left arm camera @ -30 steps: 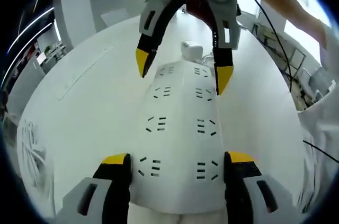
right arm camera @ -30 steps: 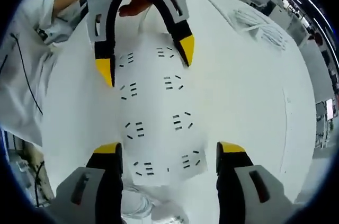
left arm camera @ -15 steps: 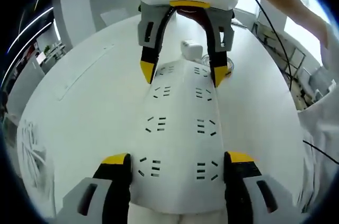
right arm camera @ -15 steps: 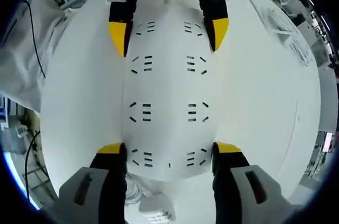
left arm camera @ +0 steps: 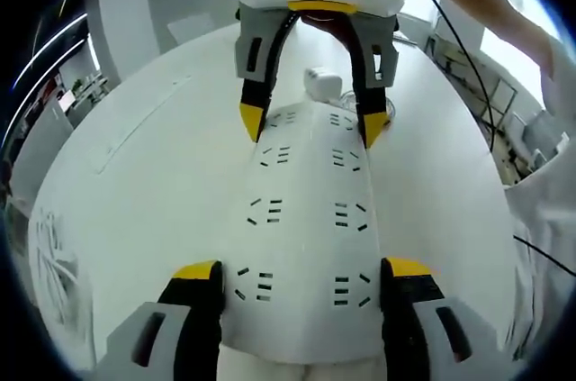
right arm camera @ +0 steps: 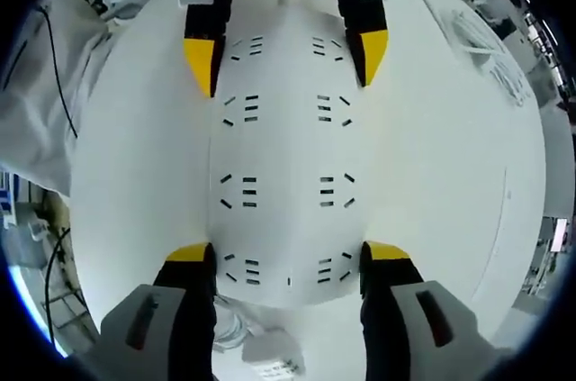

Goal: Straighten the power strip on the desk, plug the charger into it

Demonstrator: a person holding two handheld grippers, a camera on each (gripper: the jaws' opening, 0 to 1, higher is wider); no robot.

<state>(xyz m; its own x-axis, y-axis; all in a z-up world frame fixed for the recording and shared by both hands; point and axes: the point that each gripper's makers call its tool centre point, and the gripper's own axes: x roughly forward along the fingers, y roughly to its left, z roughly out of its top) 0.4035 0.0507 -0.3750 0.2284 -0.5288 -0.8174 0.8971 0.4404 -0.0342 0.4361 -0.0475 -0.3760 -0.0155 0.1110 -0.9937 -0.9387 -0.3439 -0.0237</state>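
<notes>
On the white desk (left arm camera: 135,183) lies the power strip (left arm camera: 306,219), long and white, and both grippers have taken it by the ends, one at each. The left gripper (left arm camera: 301,286) straddles the strip's near end in its own view, its yellow-tipped jaws set wide, one against each long side. At the strip's far end the right gripper (left arm camera: 309,129) does the same from the opposite direction. The right gripper view shows this mirrored: the right gripper (right arm camera: 288,268) has its jaws wide and flanking the strip (right arm camera: 283,156), while the left gripper (right arm camera: 283,52) brackets the other end. My guess is that holding both ends this way lets the person turn and square the strip as one piece, rather than nudging a single end.

Just beyond the strip's far end, as the left gripper view has it, sits a small white block, most likely the charger (left arm camera: 322,84), waiting close by and not yet plugged in. A coil of white cord (right arm camera: 229,331) lies at that same end of the strip.

By count: one strip, eight socket groups in two rows of four, two grippers, one charger.
</notes>
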